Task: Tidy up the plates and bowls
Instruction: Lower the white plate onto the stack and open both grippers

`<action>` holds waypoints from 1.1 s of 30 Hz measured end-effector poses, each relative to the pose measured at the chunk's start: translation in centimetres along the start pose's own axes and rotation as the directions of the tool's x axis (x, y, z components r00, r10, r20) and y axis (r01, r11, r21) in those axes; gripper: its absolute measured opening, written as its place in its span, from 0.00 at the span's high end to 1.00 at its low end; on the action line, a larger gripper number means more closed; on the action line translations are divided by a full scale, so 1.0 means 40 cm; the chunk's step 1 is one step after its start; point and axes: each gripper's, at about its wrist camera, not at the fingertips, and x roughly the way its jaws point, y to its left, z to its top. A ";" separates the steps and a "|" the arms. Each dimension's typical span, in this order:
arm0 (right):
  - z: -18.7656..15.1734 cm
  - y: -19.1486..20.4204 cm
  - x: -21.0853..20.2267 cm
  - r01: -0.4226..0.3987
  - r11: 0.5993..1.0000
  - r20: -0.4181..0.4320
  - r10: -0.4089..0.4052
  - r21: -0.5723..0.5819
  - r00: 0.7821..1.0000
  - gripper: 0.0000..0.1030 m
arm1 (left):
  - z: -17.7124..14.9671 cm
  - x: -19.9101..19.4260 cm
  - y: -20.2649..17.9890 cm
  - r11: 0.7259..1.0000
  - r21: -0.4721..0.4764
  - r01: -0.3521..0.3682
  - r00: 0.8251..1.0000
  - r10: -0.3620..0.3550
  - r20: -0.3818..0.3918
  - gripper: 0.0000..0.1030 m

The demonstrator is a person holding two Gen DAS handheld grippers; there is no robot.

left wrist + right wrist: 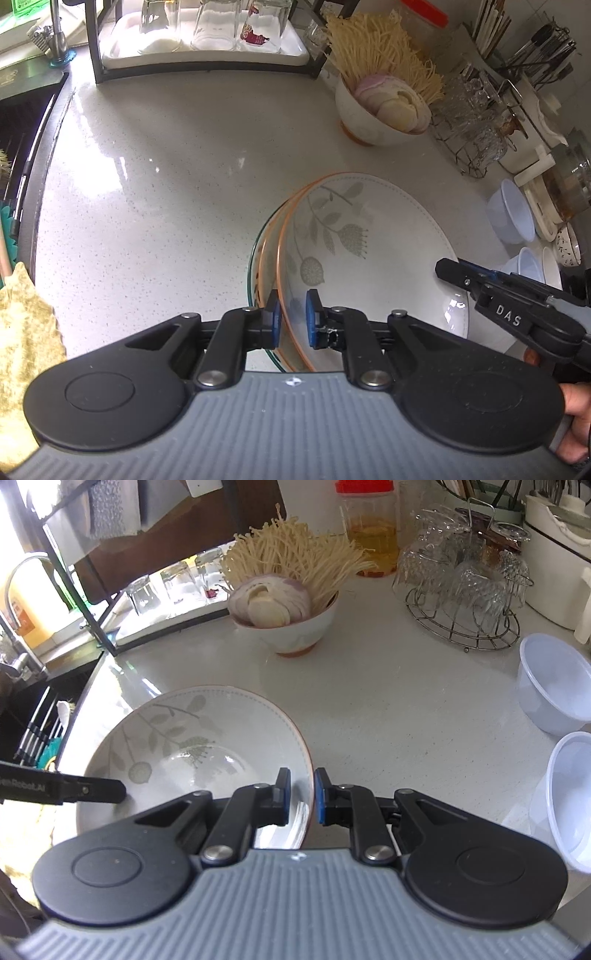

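Two grippers pinch one stack of bowls over the speckled white counter (166, 192).

Both hold the white ceramic bowl with grey leaf print and orange rim (369, 251) – the left gripper (292, 319) has its blue pads on each side of the left rim, the right gripper (301, 797) on the right rim. A clear glass bowl (255, 266) sits under it, nested. Behind stands a small white bowl of sliced onion and enoki mushrooms (284, 609); two pale plastic bowls (554, 686) wait at the right.
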 end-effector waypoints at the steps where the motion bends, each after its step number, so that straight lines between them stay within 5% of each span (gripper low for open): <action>1: -0.001 0.001 0.003 0.000 1.000 -0.002 0.000 0.003 1.000 0.84 | 0.001 -0.002 -0.001 1.000 0.001 -0.004 1.000 0.004 0.002 0.85; 14: -0.008 0.000 0.012 0.006 0.997 -0.007 -0.005 0.076 1.000 0.82 | 0.011 -0.048 0.043 0.997 -0.068 0.039 0.999 -0.038 0.013 0.84; 20: -0.006 -0.007 -0.007 0.005 0.992 0.006 -0.006 0.126 1.000 0.82 | 0.023 -0.095 0.033 1.000 -0.012 -0.023 0.999 0.023 0.045 0.84; 33: 0.051 -0.002 -0.170 0.037 0.982 0.143 -0.064 0.186 0.988 0.82 | 0.083 -0.181 -0.084 0.989 0.132 0.070 0.988 -0.087 0.127 0.84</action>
